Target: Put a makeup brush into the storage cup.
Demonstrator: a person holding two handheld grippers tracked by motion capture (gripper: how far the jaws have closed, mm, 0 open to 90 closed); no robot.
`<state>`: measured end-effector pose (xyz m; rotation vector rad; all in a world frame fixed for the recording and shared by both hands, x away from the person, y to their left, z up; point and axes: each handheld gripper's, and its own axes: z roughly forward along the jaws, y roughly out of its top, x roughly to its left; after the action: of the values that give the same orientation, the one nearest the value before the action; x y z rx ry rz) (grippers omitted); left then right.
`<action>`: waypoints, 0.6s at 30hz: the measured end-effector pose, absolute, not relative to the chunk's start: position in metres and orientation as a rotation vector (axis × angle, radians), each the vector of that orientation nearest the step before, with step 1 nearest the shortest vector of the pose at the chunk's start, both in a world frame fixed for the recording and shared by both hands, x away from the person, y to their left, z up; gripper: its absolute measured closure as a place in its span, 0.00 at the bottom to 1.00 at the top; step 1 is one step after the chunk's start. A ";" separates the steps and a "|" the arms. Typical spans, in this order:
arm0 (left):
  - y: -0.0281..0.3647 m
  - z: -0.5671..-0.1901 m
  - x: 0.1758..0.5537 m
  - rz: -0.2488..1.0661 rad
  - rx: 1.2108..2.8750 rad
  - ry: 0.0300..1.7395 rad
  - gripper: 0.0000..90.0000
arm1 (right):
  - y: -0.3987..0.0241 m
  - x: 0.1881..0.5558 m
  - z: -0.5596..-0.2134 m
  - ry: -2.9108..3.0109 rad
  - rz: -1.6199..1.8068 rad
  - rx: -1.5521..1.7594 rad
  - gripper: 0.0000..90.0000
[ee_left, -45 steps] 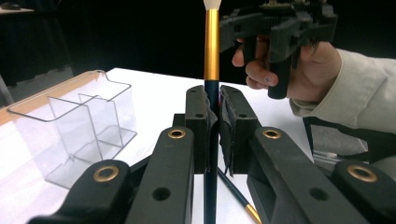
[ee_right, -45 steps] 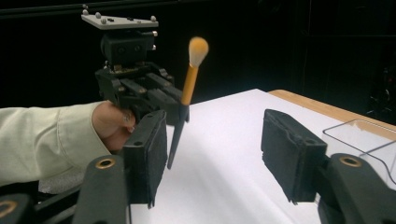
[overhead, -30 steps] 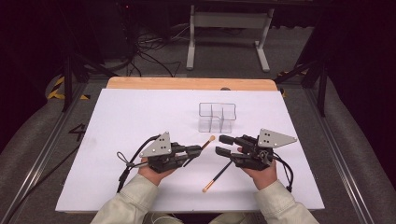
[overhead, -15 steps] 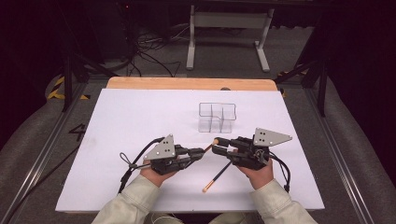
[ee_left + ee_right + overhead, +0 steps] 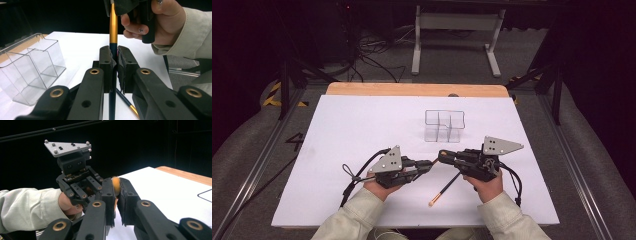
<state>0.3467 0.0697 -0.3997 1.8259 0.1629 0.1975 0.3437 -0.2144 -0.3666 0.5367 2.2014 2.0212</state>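
Left gripper (image 5: 429,163): grips the dark handle of a make-up brush (image 5: 113,30) between narrow fingers, with the pads pressed on it from both sides. Sits low over the near middle of the white surface (image 5: 362,130).

Right gripper (image 5: 443,156): faces the left gripper tip to tip. Clamps the orange bristle end (image 5: 115,184) of the same make-up brush, with the fingers just closed onto it and nearly together.

Make-up brush: spans the short gap between the two grippers, lifted clear of the surface. Shows its gold ferrule on the side towards the right gripper.

Second brush (image 5: 444,189): lies flat on the surface just below the right gripper. Slants towards the near edge, touched by neither gripper.

Clear divided holder (image 5: 444,125): stands upright on the surface beyond both grippers, apart from them.
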 end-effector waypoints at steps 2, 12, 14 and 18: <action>0.070 -0.400 0.347 0.200 1.826 0.159 0.92 | -0.214 0.343 -0.366 2.203 2.020 0.531 0.94; 0.072 -0.399 0.346 0.184 1.817 0.156 0.91 | -0.211 0.340 -0.362 2.210 2.007 0.507 0.94; 0.073 -0.398 0.346 0.186 1.815 0.167 0.86 | -0.211 0.340 -0.361 2.211 2.004 0.501 0.94; 0.079 -0.399 0.348 0.169 1.810 0.199 0.67 | -0.213 0.341 -0.355 2.205 1.993 0.504 0.94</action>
<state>0.3475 0.0790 -0.3986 1.8102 0.1993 0.1687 0.3415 -0.2134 -0.3547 0.5039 2.2053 1.9927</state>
